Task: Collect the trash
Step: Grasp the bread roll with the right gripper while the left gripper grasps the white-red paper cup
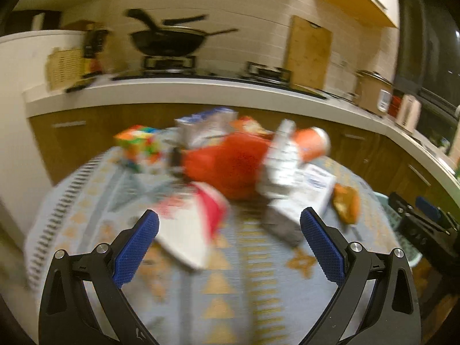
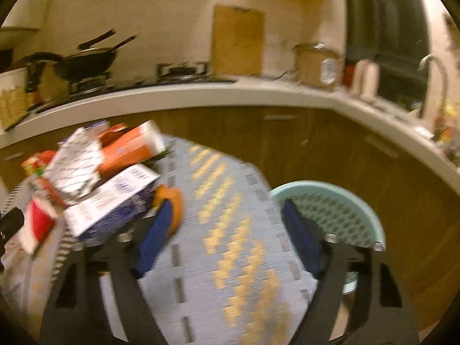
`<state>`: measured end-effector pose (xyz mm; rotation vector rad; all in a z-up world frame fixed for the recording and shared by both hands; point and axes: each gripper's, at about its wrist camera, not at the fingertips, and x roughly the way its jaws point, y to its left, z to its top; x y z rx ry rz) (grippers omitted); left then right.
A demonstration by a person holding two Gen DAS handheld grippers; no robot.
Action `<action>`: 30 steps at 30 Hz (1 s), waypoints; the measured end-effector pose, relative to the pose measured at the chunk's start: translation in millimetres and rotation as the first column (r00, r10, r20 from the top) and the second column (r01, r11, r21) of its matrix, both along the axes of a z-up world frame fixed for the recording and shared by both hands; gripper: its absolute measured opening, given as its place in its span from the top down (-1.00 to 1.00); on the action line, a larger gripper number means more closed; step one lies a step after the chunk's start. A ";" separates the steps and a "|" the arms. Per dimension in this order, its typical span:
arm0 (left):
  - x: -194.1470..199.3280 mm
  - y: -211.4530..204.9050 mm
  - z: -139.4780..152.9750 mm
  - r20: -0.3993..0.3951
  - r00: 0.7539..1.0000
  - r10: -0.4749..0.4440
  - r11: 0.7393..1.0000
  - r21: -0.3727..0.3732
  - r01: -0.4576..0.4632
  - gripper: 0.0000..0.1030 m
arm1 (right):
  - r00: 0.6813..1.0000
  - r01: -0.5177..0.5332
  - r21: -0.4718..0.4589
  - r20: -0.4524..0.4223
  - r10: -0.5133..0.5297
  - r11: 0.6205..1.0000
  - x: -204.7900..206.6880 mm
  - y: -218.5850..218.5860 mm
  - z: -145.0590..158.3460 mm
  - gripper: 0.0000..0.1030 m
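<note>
A home kitchen is shown. A wok (image 1: 168, 41) is seen on a gas hob (image 1: 169, 63) set into the far white worktop (image 1: 172, 89). A cutting board (image 1: 307, 53) is leaned against the tiled wall, and a sink tap (image 2: 435, 77) is seen at far right.

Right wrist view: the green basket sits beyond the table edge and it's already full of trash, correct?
Not full. The right wrist view shows the green basket beyond the table edge, its visible inside bare; the trash pile is on the table.

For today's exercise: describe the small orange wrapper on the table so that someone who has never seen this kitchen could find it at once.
Start at the round table with the patterned cloth. The trash pile sits on its left half; go to the white-and-blue carton at the pile's right edge. The orange wrapper lies just right of it: small, crumpled, nearest the mint-green basket.
</note>
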<state>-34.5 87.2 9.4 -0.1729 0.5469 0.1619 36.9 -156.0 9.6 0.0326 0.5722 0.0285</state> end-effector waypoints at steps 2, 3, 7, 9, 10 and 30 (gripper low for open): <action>-3.4 18.4 1.7 -0.017 0.999 0.045 0.999 0.011 -0.045 -0.85 | 0.999 -0.036 0.022 -0.027 0.036 0.999 4.7 5.4 -0.6 -0.10; -4.8 28.2 2.3 -0.018 0.998 0.064 0.998 0.009 -0.064 -0.85 | 0.998 -0.051 0.030 -0.041 0.053 0.998 7.9 8.0 -1.0 -0.10; 7.2 60.0 1.4 -0.067 0.997 0.038 0.998 -0.042 -0.041 -0.85 | 0.988 -0.113 0.071 -0.100 0.120 0.991 17.9 17.5 -4.0 -0.10; 15.0 74.2 -0.8 -0.080 0.996 0.031 0.997 -0.074 -0.037 -0.85 | 0.982 -0.132 0.084 -0.128 0.142 0.988 22.8 20.2 -6.3 -0.10; 21.4 80.3 -3.2 -0.096 0.995 -0.009 0.994 -0.107 -0.001 -0.85 | 0.980 -0.137 0.087 -0.136 0.148 0.987 24.7 20.7 -7.4 -0.10; 57.8 64.4 -41.0 -0.161 0.972 -0.170 0.957 -0.263 0.124 -0.35 | 0.948 -0.179 0.101 -0.246 0.199 0.979 52.3 19.0 -25.4 -0.11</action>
